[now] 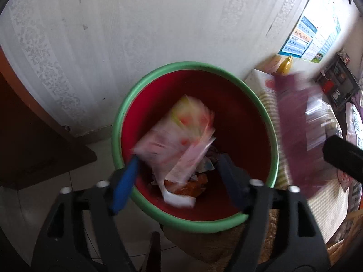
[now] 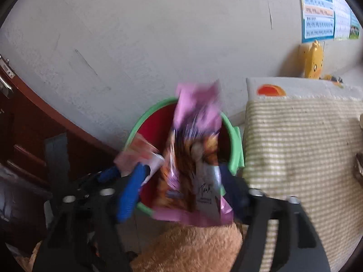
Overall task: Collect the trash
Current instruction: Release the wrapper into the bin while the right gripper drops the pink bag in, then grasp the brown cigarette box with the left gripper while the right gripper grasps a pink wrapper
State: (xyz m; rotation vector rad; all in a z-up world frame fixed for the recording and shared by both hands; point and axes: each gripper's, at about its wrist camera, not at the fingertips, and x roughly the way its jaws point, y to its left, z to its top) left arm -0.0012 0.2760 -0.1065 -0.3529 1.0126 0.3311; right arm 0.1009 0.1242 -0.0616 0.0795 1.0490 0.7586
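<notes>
L tool (image 1: 177,170) points steeply down over the bin (image 1: 140,90), jaws apart. A pink-white wrapper (image 1: 179,136) w/ yellow & red blotches sits blurred between the blue pads (image 1: 126,183); left pad looks to touch its lower corner, right pad stands clear of it. Can't tell if it's gripped or loose, too much blur.

R tool (image 2: 179,185) also tilts down toward the bin (image 2: 236,136), jaws wide. A purple snack bag (image 2: 195,158) – glossy plastic, brown-orange print in the middle, silvery patch low down – stands upright between its fingers, top end over the bin mouth, bottom hem at the near rim. Pads on either side of it; contact not clear. In the left wrist view the same bag (image 1: 295,131) shows as a dull purple smear right of the bin, w/ a black part of the R tool at the frame edge.

Bin: round, red inside, thick green rim, smooth plastic. At its bottom lies crumpled trash (image 1: 188,185), orange & white scraps.

Just beside the bin, a striped woven mat (image 2: 295,147), coarse weave, green-cream bands. Fuzzy tan fabric (image 2: 192,249) sits below the R tool. Wall (image 2: 136,34) is pale, textured, scuffed; a blue chart poster (image 2: 317,11) hangs on it, and a yellow duck-shaped toy (image 2: 314,61) leans below. Dark brown wooden furniture (image 2: 29,136) stands left of the bin.
</notes>
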